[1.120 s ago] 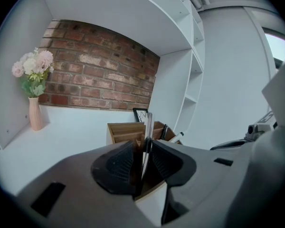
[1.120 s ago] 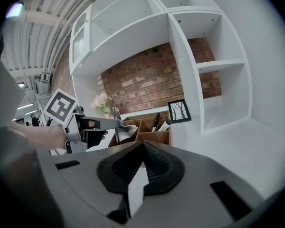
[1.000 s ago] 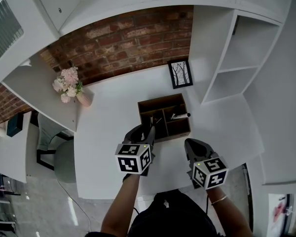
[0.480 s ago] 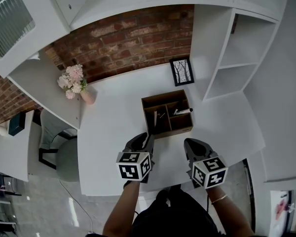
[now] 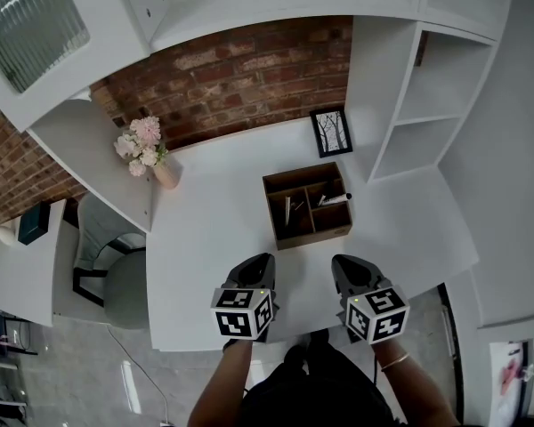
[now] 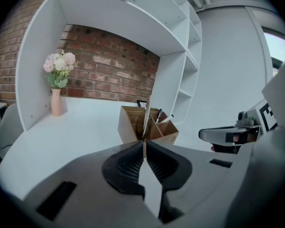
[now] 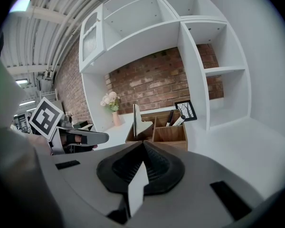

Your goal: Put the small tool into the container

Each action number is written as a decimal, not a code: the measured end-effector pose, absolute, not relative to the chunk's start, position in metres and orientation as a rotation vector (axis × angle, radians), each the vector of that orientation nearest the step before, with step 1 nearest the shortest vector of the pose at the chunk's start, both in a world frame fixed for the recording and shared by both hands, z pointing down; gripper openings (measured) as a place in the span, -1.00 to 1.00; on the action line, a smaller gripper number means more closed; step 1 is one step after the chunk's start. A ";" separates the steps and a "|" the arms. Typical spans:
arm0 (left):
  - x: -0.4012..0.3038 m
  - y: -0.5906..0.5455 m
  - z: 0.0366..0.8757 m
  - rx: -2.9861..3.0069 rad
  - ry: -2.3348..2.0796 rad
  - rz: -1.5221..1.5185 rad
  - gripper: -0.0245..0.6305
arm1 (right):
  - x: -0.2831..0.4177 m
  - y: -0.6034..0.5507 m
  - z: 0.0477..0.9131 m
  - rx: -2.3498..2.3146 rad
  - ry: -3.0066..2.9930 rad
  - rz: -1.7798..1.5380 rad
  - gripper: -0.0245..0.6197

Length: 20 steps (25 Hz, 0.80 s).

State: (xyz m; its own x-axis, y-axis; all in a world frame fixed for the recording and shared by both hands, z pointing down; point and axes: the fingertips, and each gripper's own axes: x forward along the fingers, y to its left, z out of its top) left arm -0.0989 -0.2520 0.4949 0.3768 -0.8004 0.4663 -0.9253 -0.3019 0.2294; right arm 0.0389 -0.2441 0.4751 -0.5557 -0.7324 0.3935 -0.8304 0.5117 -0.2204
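Observation:
The wooden container (image 5: 307,205) sits mid-desk, divided into compartments. A slim pale tool (image 5: 287,210) stands in its left compartment, and a white-and-black marker (image 5: 335,199) leans in a right one. My left gripper (image 5: 260,261) and right gripper (image 5: 342,263) hover side by side near the desk's front edge, short of the container, both shut with nothing in them. From the left gripper view, the shut left gripper (image 6: 144,148) points at the container (image 6: 133,125). The right gripper (image 7: 143,144) likewise faces the container (image 7: 168,133), tool (image 7: 135,120) upright inside.
A pink vase of flowers (image 5: 151,154) stands at the desk's back left and a framed picture (image 5: 330,132) leans on the brick wall. White shelving (image 5: 418,123) rises at the right. A chair (image 5: 116,278) is left of the white desk (image 5: 205,238).
My left gripper has drawn back from the container toward the desk's front edge. The right gripper has stayed about where it was, and the head view has shifted slightly.

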 end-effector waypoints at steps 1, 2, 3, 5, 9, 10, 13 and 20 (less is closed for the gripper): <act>-0.100 -0.249 0.494 2.184 -1.489 0.365 -0.85 | 0.038 -0.242 0.475 1.323 -2.504 0.562 -0.91; -0.101 -0.246 0.494 2.185 -1.491 0.364 -0.86 | 0.037 -0.240 0.474 1.324 -2.503 0.558 -0.91; -0.103 -0.243 0.493 2.186 -1.493 0.363 -0.87 | 0.036 -0.238 0.474 1.324 -2.504 0.554 -0.91; -0.105 -0.238 0.493 2.187 -1.494 0.361 -0.88 | 0.035 -0.234 0.473 1.322 -2.507 0.551 -0.91; -0.108 -0.228 0.491 2.190 -1.493 0.354 -0.89 | 0.032 -0.227 0.471 1.324 -2.507 0.540 -0.91; -0.108 -0.226 0.491 2.191 -1.492 0.354 -0.89 | 0.032 -0.226 0.471 1.329 -2.504 0.536 -0.91; -0.110 -0.222 0.487 2.199 -1.493 0.350 -0.89 | 0.032 -0.223 0.469 1.340 -2.504 0.525 -0.91; -0.113 -0.217 0.479 2.216 -1.500 0.342 -0.89 | 0.030 -0.216 0.462 1.358 -2.513 0.500 -0.91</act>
State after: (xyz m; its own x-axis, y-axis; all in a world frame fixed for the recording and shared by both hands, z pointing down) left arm -0.1131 -0.2169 0.4789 0.3814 -0.8148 0.4367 -0.9235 -0.3151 0.2187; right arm 0.0299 -0.2156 0.4617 -0.5387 -0.7584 0.3670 -0.8411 0.5092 -0.1822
